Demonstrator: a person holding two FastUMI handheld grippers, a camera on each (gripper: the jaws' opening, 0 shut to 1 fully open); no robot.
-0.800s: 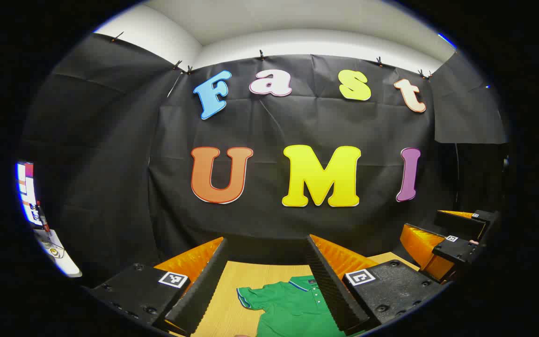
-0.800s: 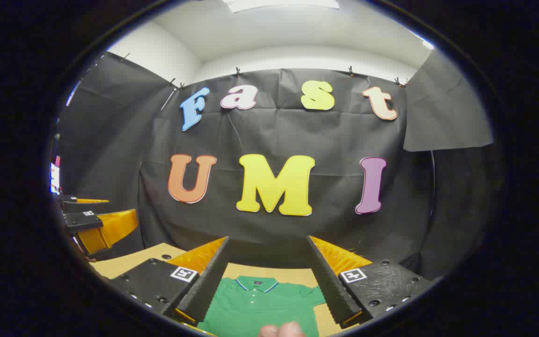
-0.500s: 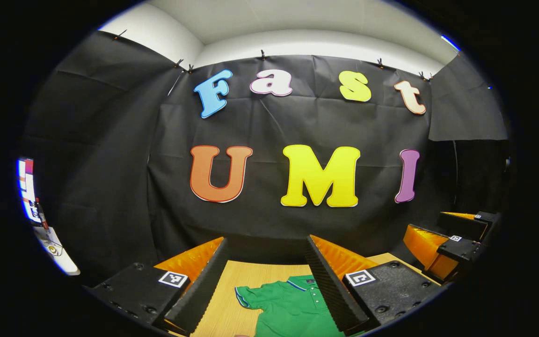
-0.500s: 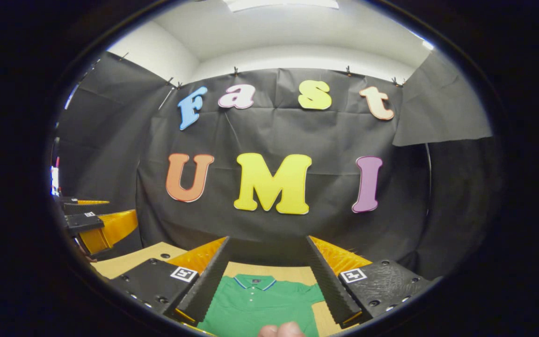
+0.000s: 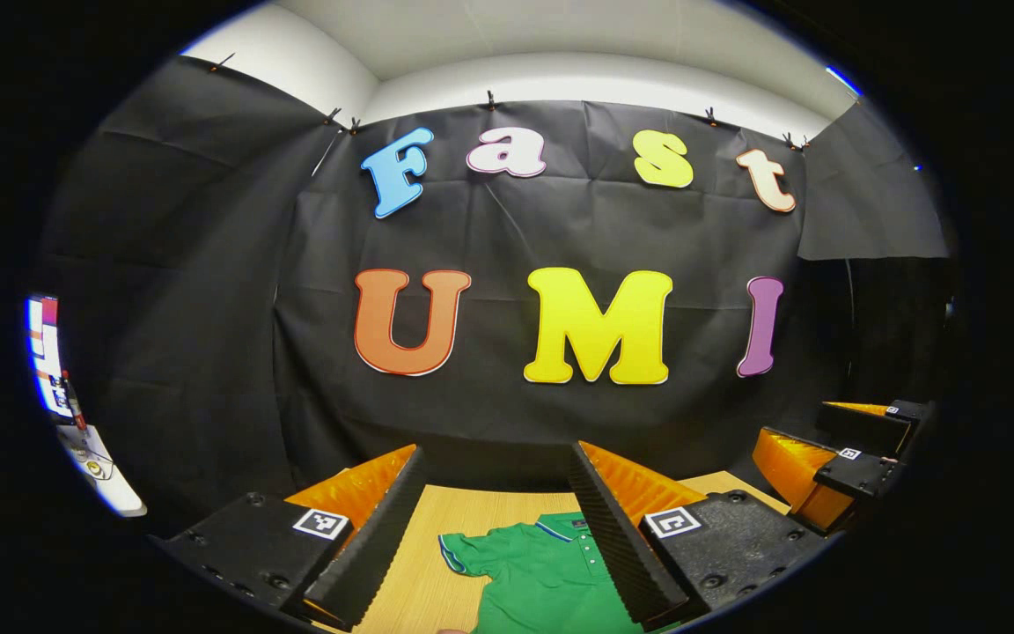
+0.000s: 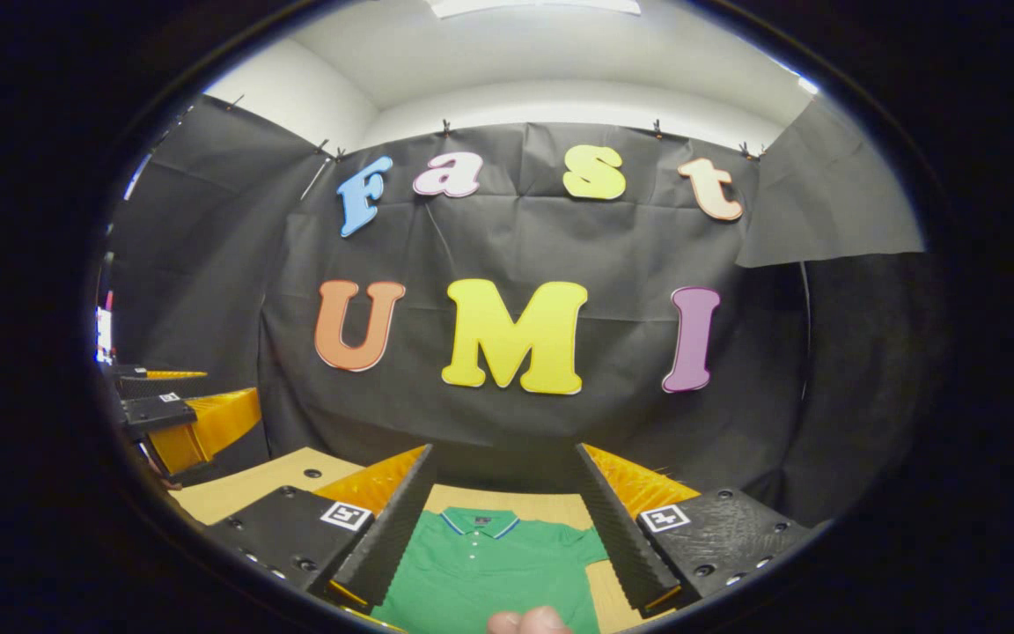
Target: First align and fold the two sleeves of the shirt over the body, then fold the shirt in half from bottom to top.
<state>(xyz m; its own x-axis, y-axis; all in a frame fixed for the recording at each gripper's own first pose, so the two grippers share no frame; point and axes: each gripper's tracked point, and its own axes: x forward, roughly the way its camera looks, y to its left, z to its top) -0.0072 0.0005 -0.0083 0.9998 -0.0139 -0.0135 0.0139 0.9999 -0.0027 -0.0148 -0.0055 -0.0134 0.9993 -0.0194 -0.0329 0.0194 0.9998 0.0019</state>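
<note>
We hold both claws wide open and empty above the table (image 5: pixel 437 546): the left claw (image 5: pixel 498 528) frames one sleeve (image 5: pixel 463 556), the right claw (image 6: pixel 500 528) the collar (image 6: pixel 476 521). Beyond them the shirt (image 6: pixel 489 568) lies flat, sleeves unfolded. Next, we judge, each claw should drop to a sleeve's outer edge and fold both inward evenly.
</note>
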